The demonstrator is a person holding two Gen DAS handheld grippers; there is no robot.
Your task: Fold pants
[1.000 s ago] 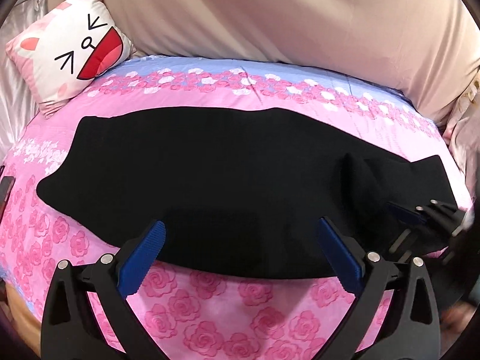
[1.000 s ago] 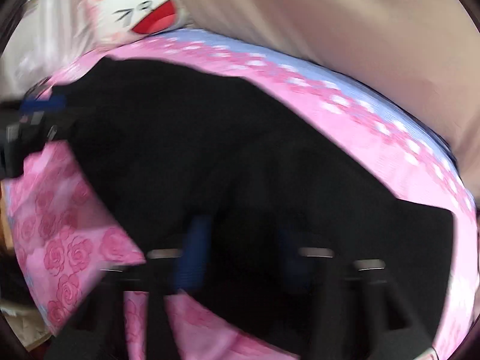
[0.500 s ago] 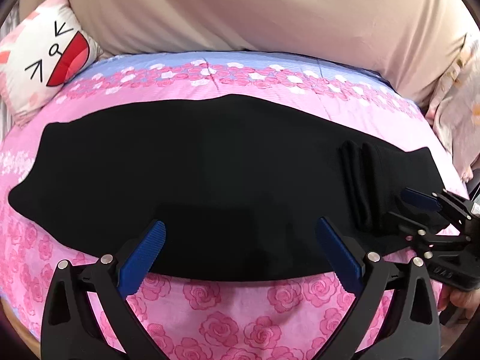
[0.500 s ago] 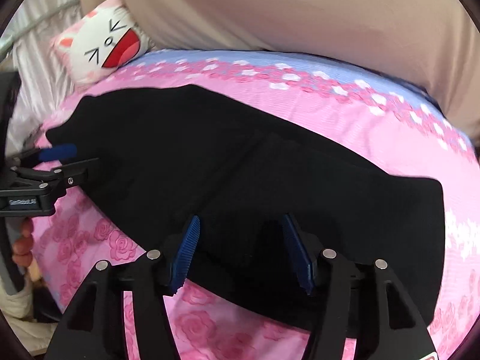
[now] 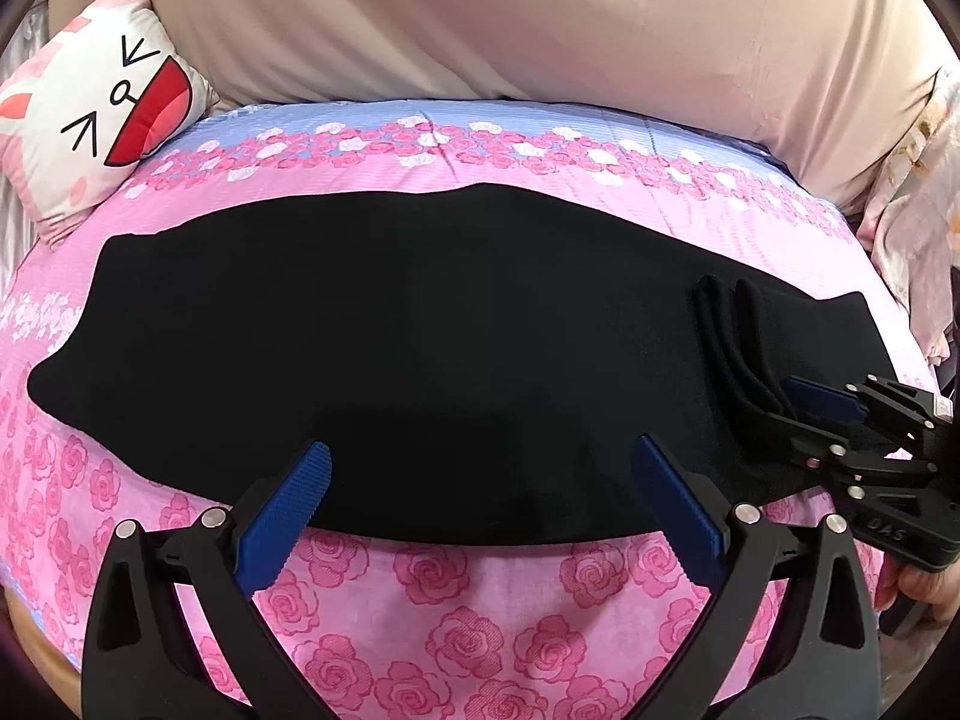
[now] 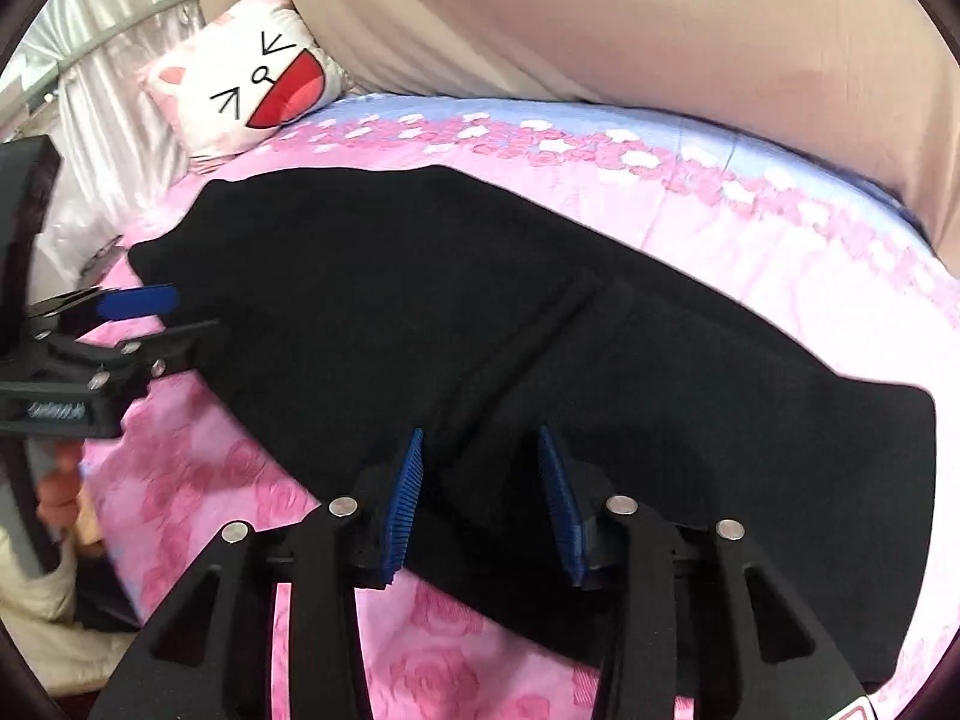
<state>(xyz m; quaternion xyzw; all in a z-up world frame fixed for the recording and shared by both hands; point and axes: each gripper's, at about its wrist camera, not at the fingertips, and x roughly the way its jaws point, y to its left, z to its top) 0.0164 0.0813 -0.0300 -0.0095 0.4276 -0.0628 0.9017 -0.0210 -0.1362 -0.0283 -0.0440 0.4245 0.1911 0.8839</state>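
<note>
The black pants point(image 5: 420, 348) lie flat across the pink rose-print bedspread point(image 5: 456, 612), already doubled lengthwise into one long strip, so a crosswise fold looks to be the step left. In the left wrist view the strip's long axis runs from the left edge of the frame to the right edge; in the right wrist view point(image 6: 540, 372) it slants from the upper left down to the lower right. A ridge of bunched cloth point(image 5: 738, 348) crosses the strip near its right end in the left wrist view (the same ridge shows just above the blue pads in the right wrist view).

The right gripper point(image 6: 480, 498) sits low in the centre of its frame at the near edge of the pants, closest to that ridge. Its jaws have just been narrowing and stand partly apart, with cloth lying between them; the pads do not visibly press on it.

The left gripper point(image 5: 480, 498) hangs over the near hem at the bottom middle of its frame, jaws wide apart and empty. It is well short of the far-left end, so the right hand is nearer to a workable hold.

Beyond the pants, a cartoon-face pillow point(image 5: 102, 120) rests at the upper left and a beige cover point(image 5: 540, 30) fills the top of the frame.
</note>
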